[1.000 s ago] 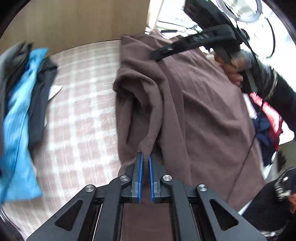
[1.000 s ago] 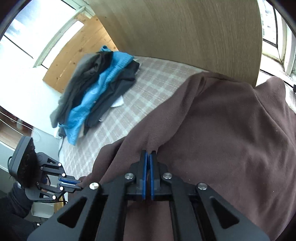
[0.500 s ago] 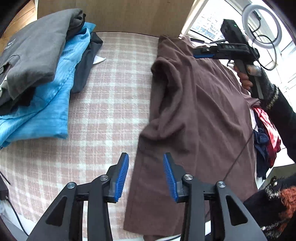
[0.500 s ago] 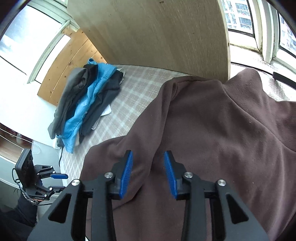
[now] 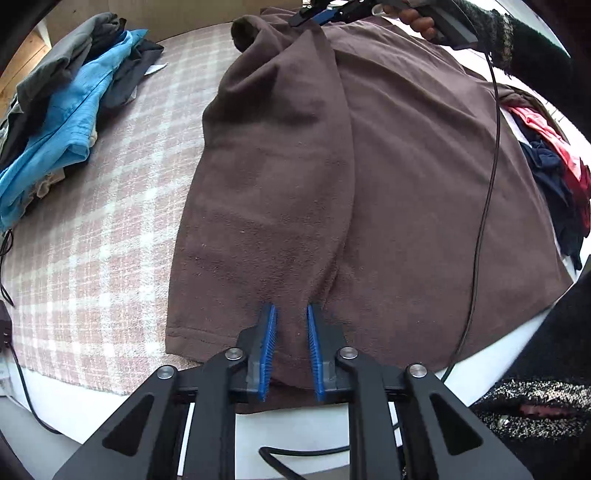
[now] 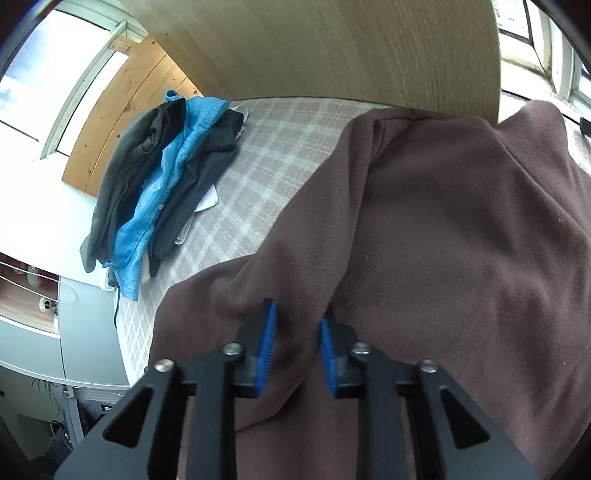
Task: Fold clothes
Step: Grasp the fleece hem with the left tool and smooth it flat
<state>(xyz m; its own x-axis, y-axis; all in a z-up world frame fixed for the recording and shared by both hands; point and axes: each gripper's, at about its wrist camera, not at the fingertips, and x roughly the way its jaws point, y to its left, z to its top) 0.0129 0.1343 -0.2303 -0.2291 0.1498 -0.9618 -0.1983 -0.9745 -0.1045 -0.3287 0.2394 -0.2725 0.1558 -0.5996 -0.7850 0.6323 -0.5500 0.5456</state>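
Observation:
A large brown fleece garment (image 5: 388,166) lies spread on the checked table cover (image 5: 103,229), with its left side folded over onto the middle. My left gripper (image 5: 290,325) is open, its blue pads straddling the folded flap near the garment's near hem. My right gripper (image 6: 295,332) is open over the same brown garment (image 6: 461,229) at its far end, the fold edge between its pads. The right gripper also shows in the left wrist view (image 5: 317,14) at the top.
A pile of folded clothes, grey, blue and black (image 5: 62,96), lies at the left of the table; it also shows in the right wrist view (image 6: 162,177). Red and navy clothes (image 5: 554,162) hang off the right side. A black cable (image 5: 487,192) crosses the garment.
Both grippers were shut on the brown garment a second ago and have since let go. Both are now lower, with open jaws around the folded flap.

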